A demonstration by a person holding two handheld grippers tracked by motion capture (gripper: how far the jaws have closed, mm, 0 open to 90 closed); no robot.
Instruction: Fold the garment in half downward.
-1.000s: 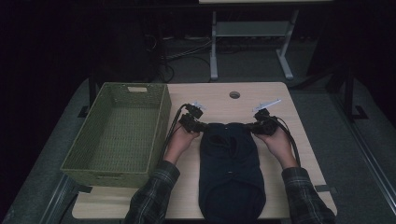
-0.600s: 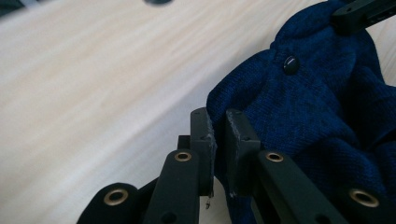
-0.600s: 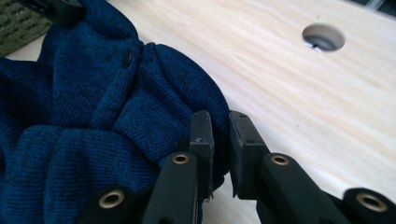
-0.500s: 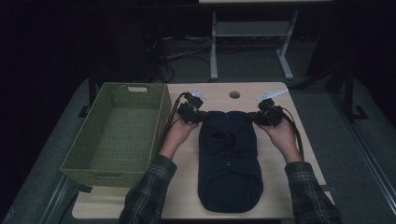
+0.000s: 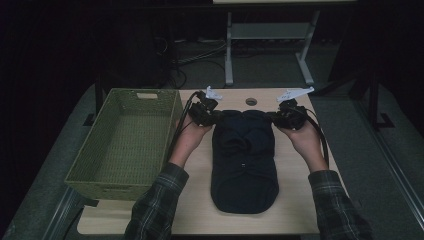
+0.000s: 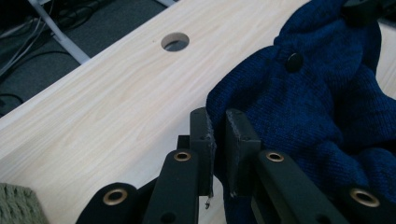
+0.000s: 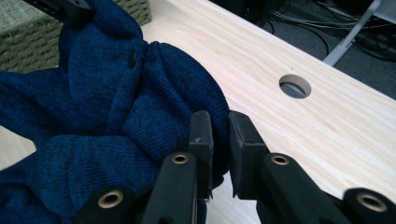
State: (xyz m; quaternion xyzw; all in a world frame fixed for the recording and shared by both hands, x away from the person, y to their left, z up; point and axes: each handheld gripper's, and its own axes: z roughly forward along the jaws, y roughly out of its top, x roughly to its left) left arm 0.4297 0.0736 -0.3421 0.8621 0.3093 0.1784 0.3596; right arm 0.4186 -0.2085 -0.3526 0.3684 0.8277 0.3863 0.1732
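A dark blue knit garment (image 5: pixel 245 160) with small black buttons (image 6: pixel 294 61) lies folded lengthwise along the middle of the light wooden table (image 5: pixel 295 200). My left gripper (image 5: pixel 214 116) is shut on the garment's far left corner; in the left gripper view the knit (image 6: pixel 327 116) is pinched between the jaws (image 6: pixel 218 122). At the far right corner my right gripper (image 5: pixel 275 117) is likewise shut on the fabric (image 7: pixel 116 116), its jaws (image 7: pixel 219 122) closed over a thick fold. Each hand holds its gripper near the table's far edge.
A green woven basket (image 5: pixel 80 175) stands empty at the table's left, close beside my left forearm. A round cable hole (image 5: pixel 251 101) lies in the table just beyond the garment. Cables and a white metal stand (image 5: pixel 230 55) sit on the floor behind.
Both hands have moved away from the person toward the far edge, drawing the garment's top along. The garment now lies longer and flatter on the table.
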